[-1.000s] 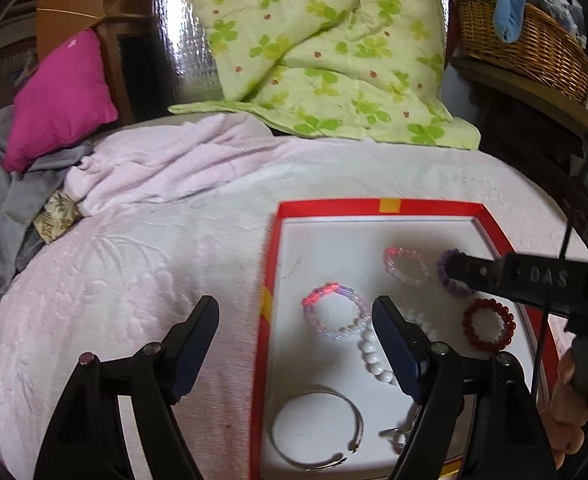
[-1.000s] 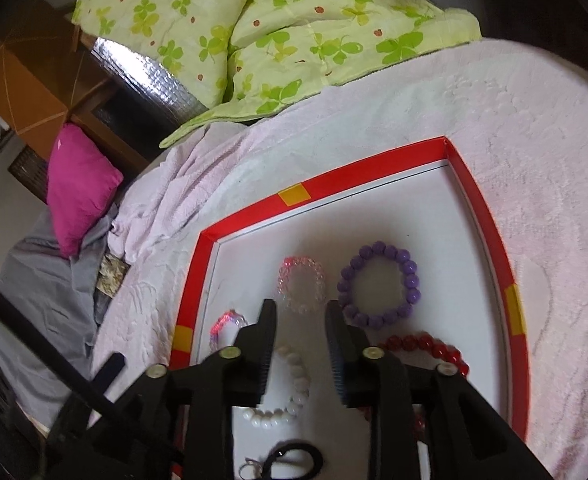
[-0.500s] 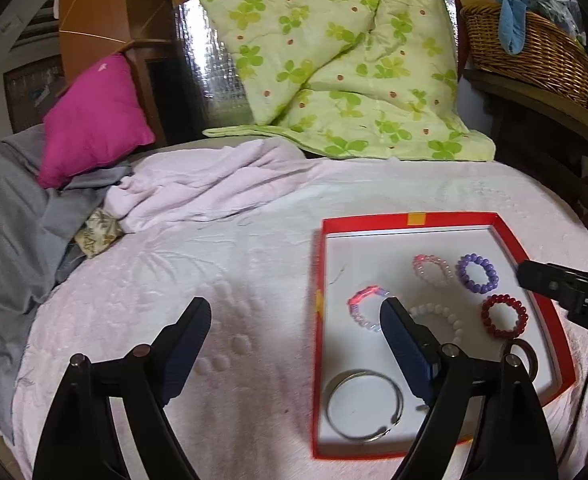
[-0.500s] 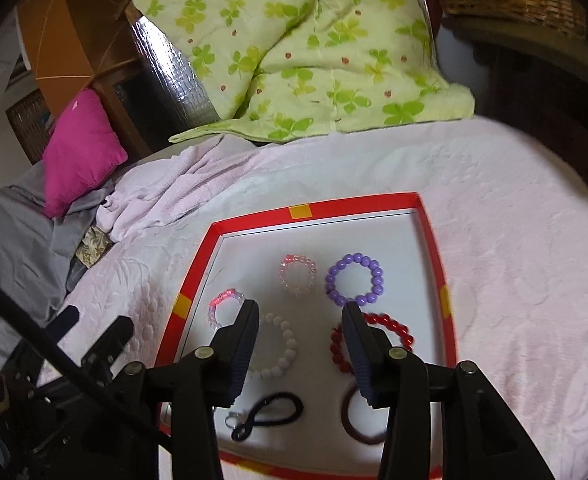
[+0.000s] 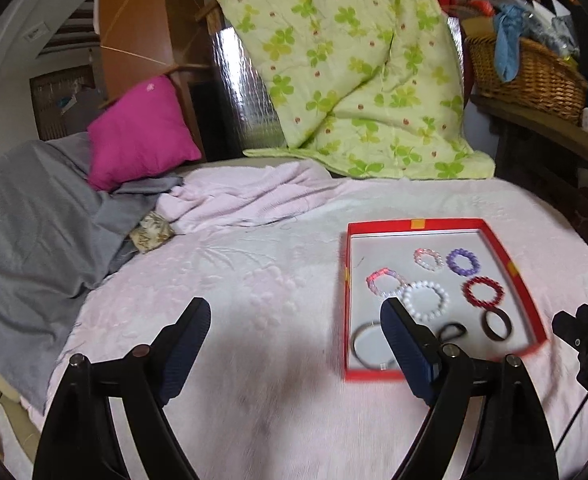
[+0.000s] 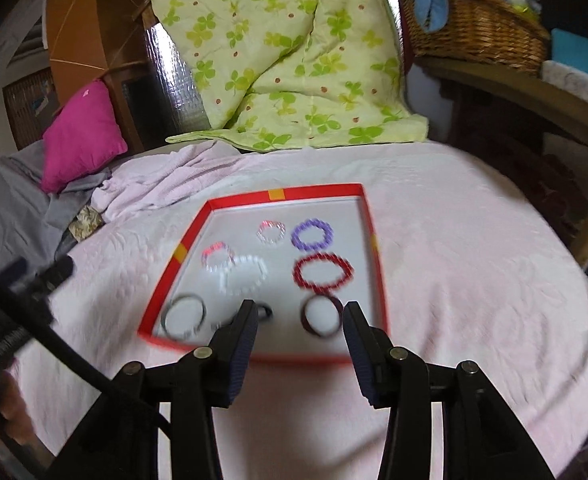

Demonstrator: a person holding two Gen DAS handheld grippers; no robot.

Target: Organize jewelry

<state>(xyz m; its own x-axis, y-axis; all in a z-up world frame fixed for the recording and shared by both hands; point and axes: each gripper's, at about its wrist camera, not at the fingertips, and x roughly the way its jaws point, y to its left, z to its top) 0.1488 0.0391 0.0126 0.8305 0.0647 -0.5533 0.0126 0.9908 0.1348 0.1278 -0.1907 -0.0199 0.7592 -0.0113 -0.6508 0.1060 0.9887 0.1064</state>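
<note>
A red-rimmed tray [image 5: 512, 268] [image 6: 277, 194] lies on the pink bedspread and holds several bracelets: purple beads [image 5: 462, 261] [image 6: 312, 234], red beads [image 5: 482, 291] [image 6: 322, 271], white beads [image 5: 426, 301] [image 6: 244, 274], a pink bead ring [image 5: 428, 258], a metal bangle [image 5: 368, 345] [image 6: 184, 317], a dark bangle [image 5: 496, 323] [image 6: 322, 315]. My left gripper [image 5: 294, 344] is open and empty, above the bedspread left of the tray. My right gripper [image 6: 300, 340] is open and empty, over the tray's near edge.
A green clover quilt [image 5: 358, 68] and a magenta pillow [image 5: 139, 132] lie at the back. A grey blanket [image 5: 25, 220] lies at the left. A wicker basket [image 6: 478, 28] stands on a wooden shelf at the right.
Both grippers have pulled back and up from the tray, so it looks smaller and farther. The right gripper's jaws have opened wider. The bracelets stay in the tray.
</note>
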